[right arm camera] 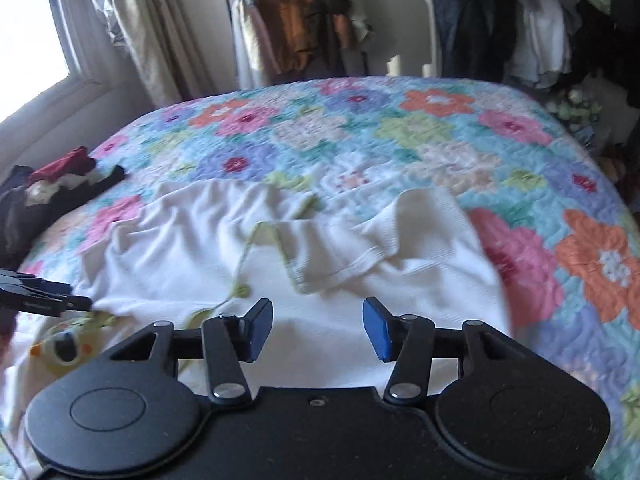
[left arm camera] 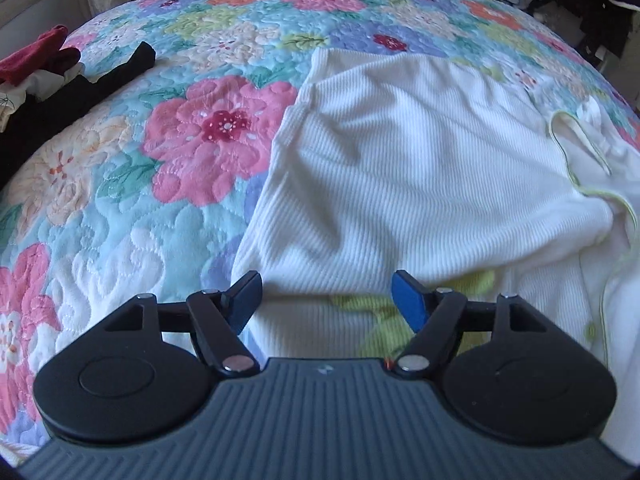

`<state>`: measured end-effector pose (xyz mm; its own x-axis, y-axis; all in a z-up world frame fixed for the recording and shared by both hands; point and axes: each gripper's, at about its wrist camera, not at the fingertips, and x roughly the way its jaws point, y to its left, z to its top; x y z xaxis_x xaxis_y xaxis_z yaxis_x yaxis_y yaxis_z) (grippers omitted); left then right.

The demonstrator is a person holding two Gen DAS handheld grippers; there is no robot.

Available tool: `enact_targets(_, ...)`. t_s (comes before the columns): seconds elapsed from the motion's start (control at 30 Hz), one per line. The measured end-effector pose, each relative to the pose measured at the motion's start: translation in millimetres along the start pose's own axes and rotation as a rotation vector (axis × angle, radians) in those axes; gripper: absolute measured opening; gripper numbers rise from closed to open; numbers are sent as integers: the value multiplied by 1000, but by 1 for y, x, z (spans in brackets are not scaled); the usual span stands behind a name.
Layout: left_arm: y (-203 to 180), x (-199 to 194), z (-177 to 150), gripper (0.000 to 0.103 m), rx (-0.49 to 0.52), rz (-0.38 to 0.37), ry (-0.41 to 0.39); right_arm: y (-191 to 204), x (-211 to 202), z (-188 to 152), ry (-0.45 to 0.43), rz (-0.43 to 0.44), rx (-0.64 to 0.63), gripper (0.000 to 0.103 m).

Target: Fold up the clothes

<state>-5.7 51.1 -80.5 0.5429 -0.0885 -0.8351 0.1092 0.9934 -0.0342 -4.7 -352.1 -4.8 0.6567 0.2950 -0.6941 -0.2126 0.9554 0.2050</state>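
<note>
A white ribbed top (left arm camera: 420, 168) with pale green trim lies on the flowered quilt (left arm camera: 168, 208), one part folded over the rest. My left gripper (left arm camera: 326, 300) hovers over its near edge, jaws wide apart with nothing between the blue pads. In the right wrist view the same white top (right arm camera: 304, 272) lies rumpled, a sleeve turned over on the right. My right gripper (right arm camera: 316, 328) stands open above the cloth, holding nothing. The left gripper's fingers (right arm camera: 44, 298) show at the left edge.
A heap of dark and red clothes (left arm camera: 48, 84) sits at the bed's left side, also the heap (right arm camera: 52, 188) in the right wrist view. Curtains (right arm camera: 160, 32) and a window stand beyond the bed; hanging garments (right arm camera: 520, 20) crowd the back right.
</note>
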Motion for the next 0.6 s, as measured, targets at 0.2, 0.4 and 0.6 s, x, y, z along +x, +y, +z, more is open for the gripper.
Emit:
enact_targets(0.2, 5, -45, -46, 76, 24, -32, 26, 36, -22, -34, 114, 181, 60, 56)
enact_targets(0.4, 14, -94, -84, 76, 73, 25, 63, 45, -71, -65, 234, 253, 85, 56)
enact_targets(0.6, 36, -141, -110, 76, 96, 57, 91, 37, -134, -85, 314, 319, 90, 56)
